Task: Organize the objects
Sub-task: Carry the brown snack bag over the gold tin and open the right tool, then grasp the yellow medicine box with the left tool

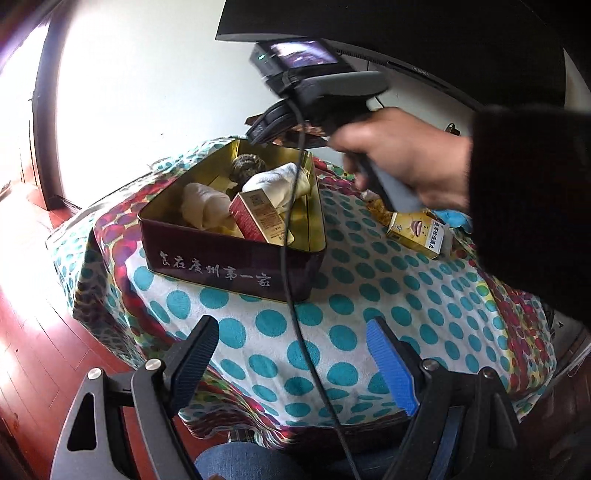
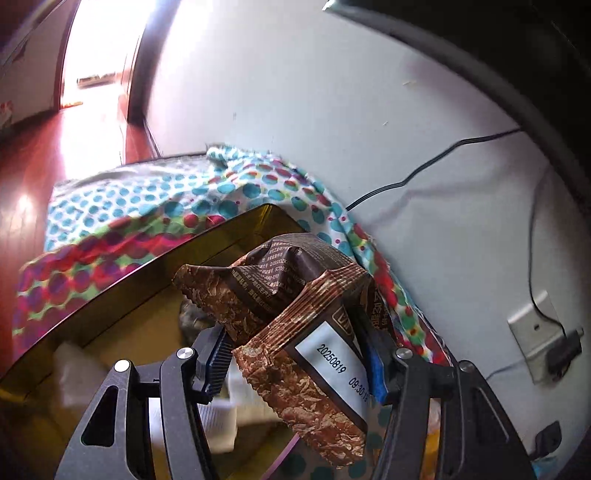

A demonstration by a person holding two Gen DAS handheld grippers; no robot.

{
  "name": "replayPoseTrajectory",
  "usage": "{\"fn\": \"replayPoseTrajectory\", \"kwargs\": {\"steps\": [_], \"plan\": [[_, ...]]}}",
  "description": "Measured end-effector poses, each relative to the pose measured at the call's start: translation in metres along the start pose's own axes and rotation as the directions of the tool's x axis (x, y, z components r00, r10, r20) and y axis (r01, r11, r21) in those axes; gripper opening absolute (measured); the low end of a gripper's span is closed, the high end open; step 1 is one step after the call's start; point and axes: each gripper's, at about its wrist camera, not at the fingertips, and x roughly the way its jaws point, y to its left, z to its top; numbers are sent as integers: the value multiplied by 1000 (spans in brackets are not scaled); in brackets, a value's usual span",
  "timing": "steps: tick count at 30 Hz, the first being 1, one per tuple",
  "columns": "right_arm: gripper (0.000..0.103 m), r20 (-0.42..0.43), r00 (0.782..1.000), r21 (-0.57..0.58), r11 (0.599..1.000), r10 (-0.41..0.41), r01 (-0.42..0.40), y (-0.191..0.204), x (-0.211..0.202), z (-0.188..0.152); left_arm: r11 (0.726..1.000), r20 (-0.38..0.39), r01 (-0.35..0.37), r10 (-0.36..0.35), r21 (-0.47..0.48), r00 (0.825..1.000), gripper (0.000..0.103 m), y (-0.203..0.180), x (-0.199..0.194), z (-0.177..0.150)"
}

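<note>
A dark red tin (image 1: 236,266) with a gold inside stands on the dotted tablecloth (image 1: 332,302). In it lie a red box (image 1: 258,218), two white rolled cloths (image 1: 207,206) and a dark patterned ball (image 1: 247,164). My right gripper (image 2: 295,354) is shut on a brown snack packet (image 2: 291,295) and hangs over the tin's (image 2: 184,254) far corner. In the left wrist view a person's hand (image 1: 399,155) holds that gripper (image 1: 266,129) above the tin. My left gripper (image 1: 291,332) is open and holds nothing, low over the cloth in front of the tin.
A small yellow box (image 1: 417,230) lies on the cloth right of the tin. A black cable (image 1: 295,258) hangs across the tin. A dark screen (image 1: 406,29) stands behind. A wall socket (image 2: 539,332) with a plug is at right. Red wooden floor (image 1: 33,332) lies left.
</note>
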Motion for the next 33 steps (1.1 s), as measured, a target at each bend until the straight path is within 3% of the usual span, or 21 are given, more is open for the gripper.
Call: {"fn": "replayPoseTrajectory", "kwargs": {"steps": [4, 7, 9, 11, 15, 21, 25, 29, 33], "plan": [[61, -30, 999, 4, 1000, 30, -30, 0, 25, 2, 1000, -7, 10, -10, -17, 1000, 84, 3, 2, 1], [79, -18, 1000, 11, 1000, 5, -5, -5, 21, 4, 1000, -13, 11, -12, -24, 1000, 84, 6, 5, 2], [100, 50, 999, 9, 1000, -20, 19, -8, 5, 0, 1000, -25, 11, -12, -26, 1000, 84, 5, 7, 1], [101, 95, 995, 37, 999, -31, 27, -18, -11, -7, 1000, -31, 10, -11, -18, 999, 84, 2, 9, 0], [101, 107, 994, 93, 996, -6, -4, -41, -31, -31, 999, -22, -6, 7, 44, 1000, 84, -11, 8, -5], [101, 81, 993, 197, 978, -83, 65, -102, -57, -120, 994, 4, -31, 31, 108, 1000, 84, -26, 3, -11], [101, -6, 981, 335, 924, -196, 187, -164, -65, -200, 988, 31, -38, 34, 147, 999, 84, -40, 3, -15], [103, -124, 951, 471, 826, -284, 309, -220, -62, -274, 985, -8, -24, 25, 172, 1000, 84, -59, 19, -17], [103, -152, 955, 620, 728, -255, 293, -256, -59, -325, 978, -41, 21, -12, 207, 999, 84, -87, 36, -5]]}}
